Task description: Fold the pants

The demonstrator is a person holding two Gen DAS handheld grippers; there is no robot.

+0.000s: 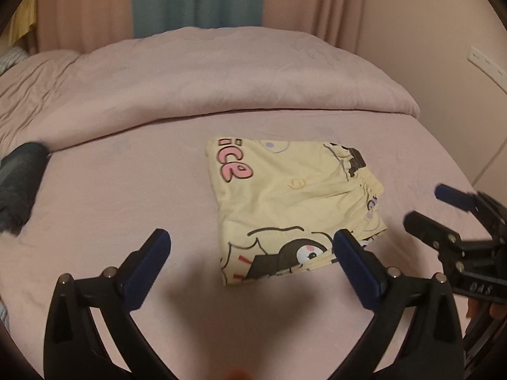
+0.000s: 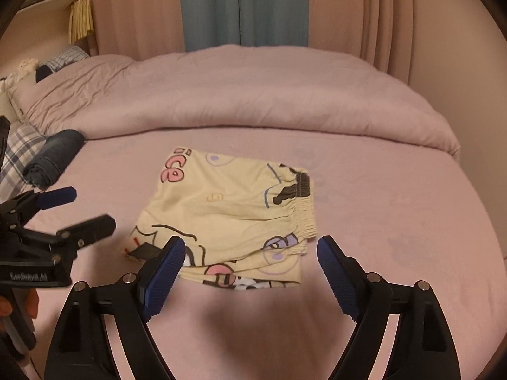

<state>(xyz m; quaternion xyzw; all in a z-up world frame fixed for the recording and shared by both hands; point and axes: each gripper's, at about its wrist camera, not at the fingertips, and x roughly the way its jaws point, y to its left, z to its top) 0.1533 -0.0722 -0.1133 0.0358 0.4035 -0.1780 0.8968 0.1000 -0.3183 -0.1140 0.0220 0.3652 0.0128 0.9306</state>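
Pale yellow cartoon-print pants [image 1: 294, 202] lie folded into a compact rectangle on the pink bed sheet [image 1: 126, 196], elastic waistband to the right. My left gripper [image 1: 252, 243] hovers above the pants' near edge, open, with nothing between its blue pads. In the right wrist view the same pants [image 2: 228, 209] lie just beyond my right gripper [image 2: 252, 250], which is also open and empty above the sheet [image 2: 396, 209]. Each gripper shows in the other's view: the right gripper [image 1: 424, 202] at the right edge, the left gripper [image 2: 90, 207] at the left edge, both off the cloth.
A rolled dark denim garment [image 2: 54, 158] lies at the left on the sheet, beside plaid fabric [image 2: 19, 148]. A bunched pink duvet [image 2: 253, 95] runs across the far side of the bed. Curtains [image 2: 244, 6] hang behind. A wall [image 1: 475, 95] stands right.
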